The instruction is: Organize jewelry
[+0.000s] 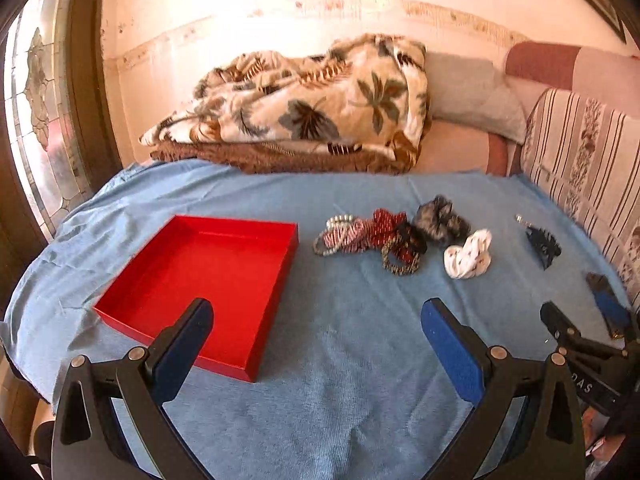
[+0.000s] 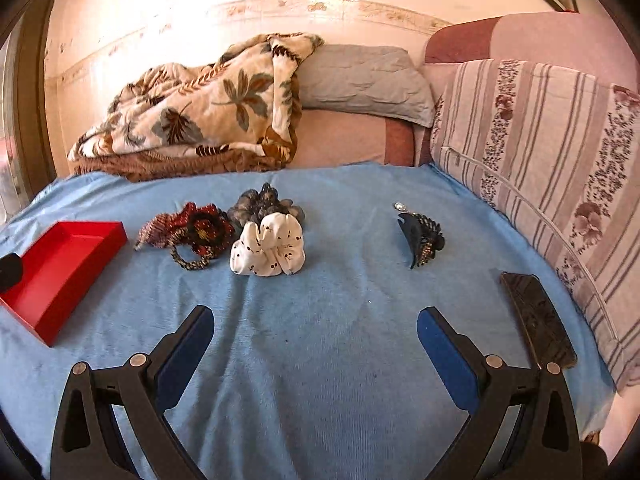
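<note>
An empty red tray (image 1: 256,296) lies on the blue cloth at the left; it also shows at the left edge of the right wrist view (image 2: 116,240). To its right is a heap of bracelets and scrunchies (image 1: 372,236) (image 2: 192,232), with a grey scrunchie (image 1: 440,220) (image 2: 266,204) and a white dotted scrunchie (image 1: 468,254) (image 2: 268,250). A dark hair claw (image 1: 542,244) (image 2: 422,240) lies further right. My left gripper (image 1: 316,320) is open and empty, near the tray's front corner. My right gripper (image 2: 316,328) (image 1: 576,312) is open and empty, short of the white scrunchie.
A dark phone (image 2: 538,316) lies on the cloth at the right, next to a striped cushion (image 2: 540,152). A leaf-print blanket (image 1: 304,108) and a grey pillow (image 2: 360,80) lie on the sofa behind the table.
</note>
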Demonstrator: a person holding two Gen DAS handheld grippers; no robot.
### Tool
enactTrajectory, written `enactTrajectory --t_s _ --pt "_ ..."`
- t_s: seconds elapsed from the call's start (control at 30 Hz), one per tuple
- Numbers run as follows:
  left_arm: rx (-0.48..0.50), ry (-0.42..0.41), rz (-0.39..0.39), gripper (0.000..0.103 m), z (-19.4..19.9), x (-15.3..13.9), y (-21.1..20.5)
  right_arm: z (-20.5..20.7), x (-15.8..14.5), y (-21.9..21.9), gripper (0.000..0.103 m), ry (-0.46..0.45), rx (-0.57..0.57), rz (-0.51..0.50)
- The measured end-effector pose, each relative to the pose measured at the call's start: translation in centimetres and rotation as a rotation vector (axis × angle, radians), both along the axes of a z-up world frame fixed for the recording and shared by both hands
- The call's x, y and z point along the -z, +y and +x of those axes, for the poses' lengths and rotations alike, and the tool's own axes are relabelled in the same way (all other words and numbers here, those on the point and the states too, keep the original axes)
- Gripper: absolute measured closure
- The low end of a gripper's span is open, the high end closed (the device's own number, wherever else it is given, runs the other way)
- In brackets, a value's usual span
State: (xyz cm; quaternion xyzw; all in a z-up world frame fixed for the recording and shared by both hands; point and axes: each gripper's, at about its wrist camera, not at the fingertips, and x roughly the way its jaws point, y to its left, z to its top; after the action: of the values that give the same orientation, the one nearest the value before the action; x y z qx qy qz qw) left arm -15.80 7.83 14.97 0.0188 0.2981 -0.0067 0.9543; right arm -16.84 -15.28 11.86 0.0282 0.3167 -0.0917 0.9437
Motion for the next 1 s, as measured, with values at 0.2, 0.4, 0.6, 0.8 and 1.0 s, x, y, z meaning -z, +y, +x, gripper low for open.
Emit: enactTrajectory --t_s 0.2,0.4,0.6,0.8,1.0 --pt "-0.002 -0.069 -0.010 0.000 -3.2 -1.5 0.1 -2.2 -1.9 0.5 0.000 -0.021 0.004 0.033" --pt "0.005 -0.140 -0.011 0.000 -5.5 -3.6 0.6 -4.0 -4.6 1.5 0.000 -0.066 -0.002 0.010" --pt "-0.014 -0.177 -0.021 0.000 -7.0 -5.1 1.6 -5.4 -6.8 2.2 0.000 -0.111 -0.005 -0.004" --pt "-0.040 -0.193 -0.040 0.000 -8.2 -6.1 2.7 -6.1 -7.8 2.7 0.000 -0.122 -0.007 -0.019" --pt "-0.057 -0.236 -0.042 0.000 -9.6 -7.8 3.2 -7.1 -9.0 2.9 0.000 -0.161 0.020 -0.055"
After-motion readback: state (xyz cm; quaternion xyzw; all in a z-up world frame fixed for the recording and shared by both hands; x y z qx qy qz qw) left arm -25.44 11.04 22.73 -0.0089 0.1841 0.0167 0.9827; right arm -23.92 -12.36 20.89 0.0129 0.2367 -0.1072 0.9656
